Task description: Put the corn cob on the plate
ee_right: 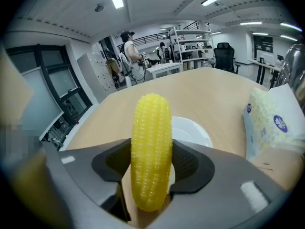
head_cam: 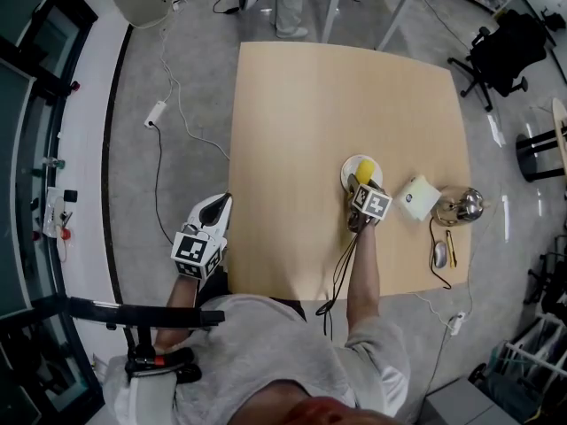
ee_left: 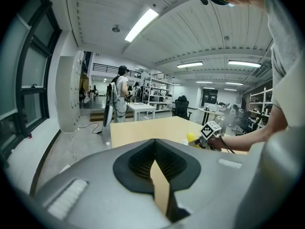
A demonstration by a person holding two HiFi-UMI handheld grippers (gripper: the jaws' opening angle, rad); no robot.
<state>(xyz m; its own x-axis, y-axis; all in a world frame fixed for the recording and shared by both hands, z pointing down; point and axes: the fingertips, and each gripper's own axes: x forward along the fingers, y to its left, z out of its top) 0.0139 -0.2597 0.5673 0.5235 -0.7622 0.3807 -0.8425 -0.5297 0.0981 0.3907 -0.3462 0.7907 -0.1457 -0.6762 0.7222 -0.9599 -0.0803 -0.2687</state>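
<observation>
A yellow corn cob (ee_right: 151,149) stands upright between the jaws of my right gripper (ee_right: 151,168), which is shut on it. In the head view that right gripper (head_cam: 362,192) holds the corn cob (head_cam: 364,172) over the near edge of the small white plate (head_cam: 352,166). The plate (ee_right: 193,130) lies just beyond the cob on the light wooden table (head_cam: 345,113). My left gripper (head_cam: 211,215) hangs off the table's left side, near the person's body. Its jaws (ee_left: 155,163) are closed with nothing between them.
A white tissue pack (head_cam: 416,198) lies right of the plate, and shows as the tissue pack (ee_right: 274,123) at the right. A shiny metal pot (head_cam: 467,205), a mouse (head_cam: 439,254) and a cable sit at the table's right edge. An office chair (head_cam: 507,51) stands beyond.
</observation>
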